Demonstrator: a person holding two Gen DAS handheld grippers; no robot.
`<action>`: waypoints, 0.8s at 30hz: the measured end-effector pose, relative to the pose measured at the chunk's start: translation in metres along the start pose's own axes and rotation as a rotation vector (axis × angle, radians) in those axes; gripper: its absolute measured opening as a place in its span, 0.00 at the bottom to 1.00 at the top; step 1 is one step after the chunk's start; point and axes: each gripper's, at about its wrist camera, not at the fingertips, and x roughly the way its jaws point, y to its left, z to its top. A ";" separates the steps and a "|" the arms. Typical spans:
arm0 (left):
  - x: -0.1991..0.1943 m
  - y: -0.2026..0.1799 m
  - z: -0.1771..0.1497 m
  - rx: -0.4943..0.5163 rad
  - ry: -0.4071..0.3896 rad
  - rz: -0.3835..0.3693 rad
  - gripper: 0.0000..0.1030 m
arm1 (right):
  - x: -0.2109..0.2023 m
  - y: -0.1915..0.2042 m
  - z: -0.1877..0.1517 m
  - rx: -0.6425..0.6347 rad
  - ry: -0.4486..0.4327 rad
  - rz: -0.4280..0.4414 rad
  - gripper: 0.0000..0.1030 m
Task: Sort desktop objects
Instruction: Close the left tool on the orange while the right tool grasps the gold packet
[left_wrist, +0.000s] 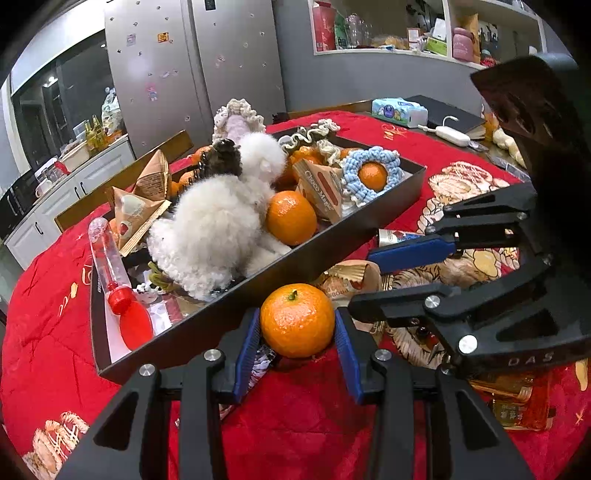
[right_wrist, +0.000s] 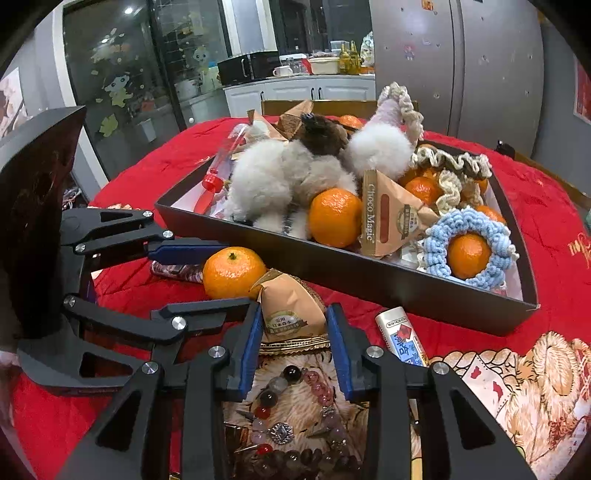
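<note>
**Listener:** What is my left gripper (left_wrist: 297, 354) doing?

**Operator:** Its jaws bracket the loose tangerine (left_wrist: 297, 319), pads touching or nearly, beside the black tray (left_wrist: 325, 251) at twelve o'clock, ready to lift it in.

**Listener:** And my right gripper (right_wrist: 291, 347)?

**Operator:** Open around a brown snack packet (right_wrist: 290, 308), not squeezing.

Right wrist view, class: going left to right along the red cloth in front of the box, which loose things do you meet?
Orange → brown snack packet, between the right tongs → white tube.
</note>
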 end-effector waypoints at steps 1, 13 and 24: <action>-0.001 0.001 0.000 -0.006 -0.003 0.001 0.41 | -0.001 0.002 0.001 -0.003 -0.002 -0.003 0.31; -0.040 -0.002 0.005 -0.049 -0.077 0.018 0.40 | -0.040 0.011 0.002 0.023 -0.091 -0.001 0.31; -0.081 0.000 0.014 -0.081 -0.135 0.038 0.40 | -0.066 0.021 0.006 0.049 -0.136 0.016 0.31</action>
